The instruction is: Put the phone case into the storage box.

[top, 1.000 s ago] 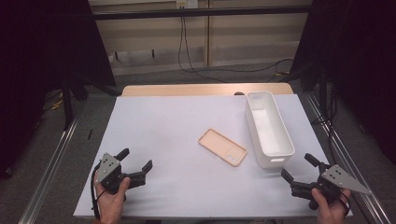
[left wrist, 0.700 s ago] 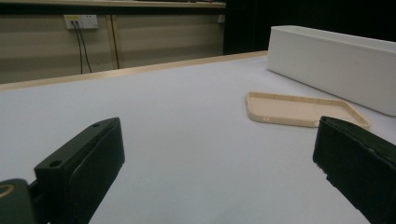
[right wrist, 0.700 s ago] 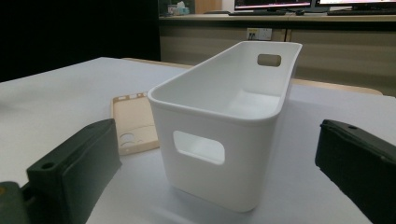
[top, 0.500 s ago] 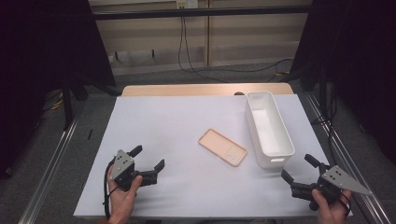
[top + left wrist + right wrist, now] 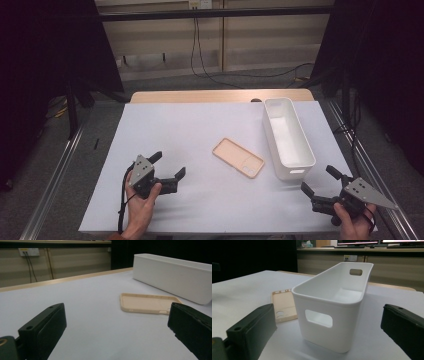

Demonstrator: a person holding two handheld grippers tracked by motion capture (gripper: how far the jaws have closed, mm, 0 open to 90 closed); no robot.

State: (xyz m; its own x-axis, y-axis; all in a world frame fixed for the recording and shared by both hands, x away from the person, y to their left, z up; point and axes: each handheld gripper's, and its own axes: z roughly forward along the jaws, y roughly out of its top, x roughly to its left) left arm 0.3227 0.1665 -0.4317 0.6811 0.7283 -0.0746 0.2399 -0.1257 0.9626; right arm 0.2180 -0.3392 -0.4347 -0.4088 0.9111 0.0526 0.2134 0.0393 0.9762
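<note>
On the white surface (image 5: 200, 125) a peach-coloured phone case (image 5: 238, 157) lies flat with its hollow side up, a little right of the middle. Just beside it, to its right, stands a long white plastic bin (image 5: 288, 137) with an oval handle slot in each end wall; the case and the bin sit close together without touching.

The left claw (image 5: 169, 166) sits at the near left of the surface, held in a hand (image 5: 140, 204), and it is released, its two black jaws spread wide with nothing between them. It points toward the phone case and is well apart from it. In the left gripper view the phone case (image 5: 149, 303) lies ahead between the spread jaws, with the bin (image 5: 175, 275) behind it.

The right claw (image 5: 320, 181) is at the near right corner, also released and empty, its jaws aimed at the near end of the bin (image 5: 332, 307). In the right gripper view the phone case (image 5: 283, 306) shows at the bin's left.
</note>
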